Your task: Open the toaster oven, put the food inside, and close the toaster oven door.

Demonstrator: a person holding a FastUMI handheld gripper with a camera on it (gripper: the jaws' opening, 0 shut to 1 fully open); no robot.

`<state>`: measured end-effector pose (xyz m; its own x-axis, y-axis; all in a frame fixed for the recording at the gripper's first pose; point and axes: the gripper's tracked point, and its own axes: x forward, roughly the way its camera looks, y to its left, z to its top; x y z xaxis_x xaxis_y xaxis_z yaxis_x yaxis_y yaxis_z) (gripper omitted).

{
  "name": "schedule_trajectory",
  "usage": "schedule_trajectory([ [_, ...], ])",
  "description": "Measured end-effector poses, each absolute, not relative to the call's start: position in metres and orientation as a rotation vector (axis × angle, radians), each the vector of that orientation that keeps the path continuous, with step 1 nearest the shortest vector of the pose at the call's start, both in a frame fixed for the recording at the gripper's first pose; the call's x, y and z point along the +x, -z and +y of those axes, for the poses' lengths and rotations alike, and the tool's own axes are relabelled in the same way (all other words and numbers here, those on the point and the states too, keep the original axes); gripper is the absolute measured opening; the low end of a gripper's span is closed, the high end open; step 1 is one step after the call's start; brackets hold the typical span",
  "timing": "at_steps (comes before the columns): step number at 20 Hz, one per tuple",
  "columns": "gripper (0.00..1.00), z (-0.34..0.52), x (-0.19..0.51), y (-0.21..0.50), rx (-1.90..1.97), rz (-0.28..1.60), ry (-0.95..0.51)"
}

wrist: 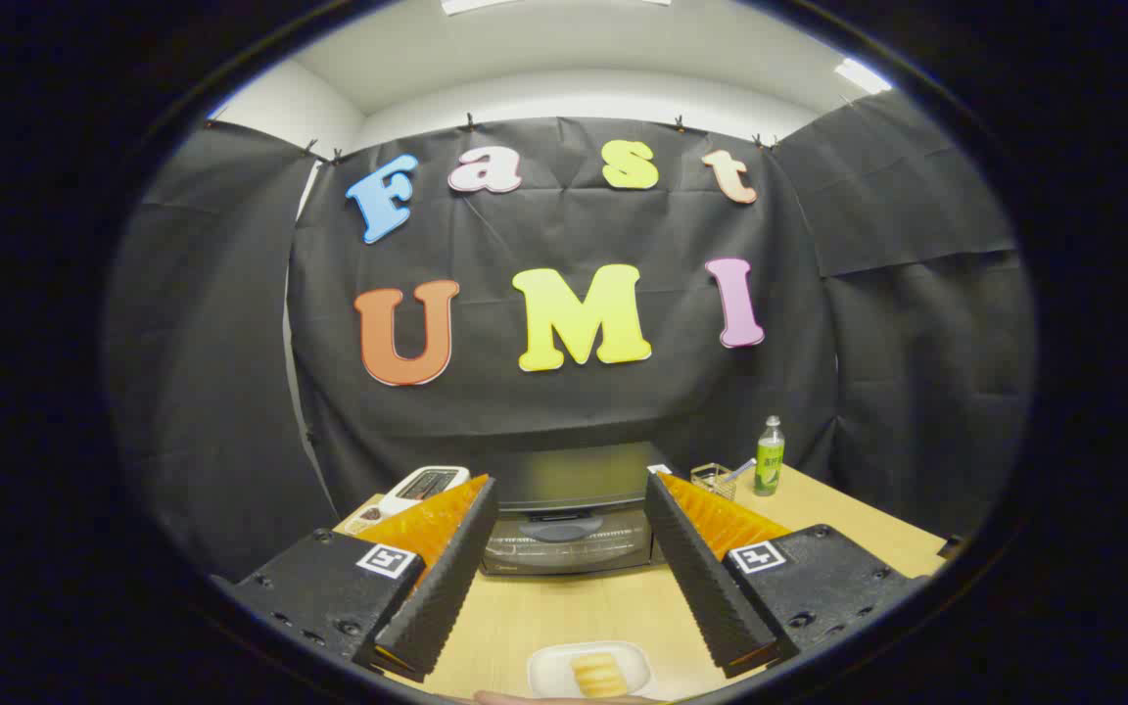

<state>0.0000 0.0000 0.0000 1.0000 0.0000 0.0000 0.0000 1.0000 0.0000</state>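
Table (613, 607): pale wood, carrying everything listed. Oven (569, 509): dark, at the far edge, centred, door shut; its handle sits along the top of the glass, seen between the fingers and beyond them. Gripper (569, 509): fingers spread wide, holding nothing, raised above the table and aimed at the oven. Plate (549, 671): white, at the near edge, below and between the fingers. Food (595, 674): a pale yellow ridged piece on the plate. White device (424, 485): left of the oven, partly hidden by the left finger; kind unclear. Bottle (770, 456): green label, upright, toward the far right corner. Glass (713, 479): small, clear, between bottle and oven. Risks, as judged: the food lies directly under the approach, so a low pass could strike it or shove the plate; a grip that slips off the handle could let the door drop open or nudge the oven back; a wide swing to the right could topple the bottle or glass.
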Motion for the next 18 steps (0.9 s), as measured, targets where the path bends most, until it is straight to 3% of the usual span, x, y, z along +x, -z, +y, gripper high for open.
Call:
schedule_trajectory([
  [18, 1.0, -0.005, -0.02, -0.01, -0.02, -0.023, -0.023],
])
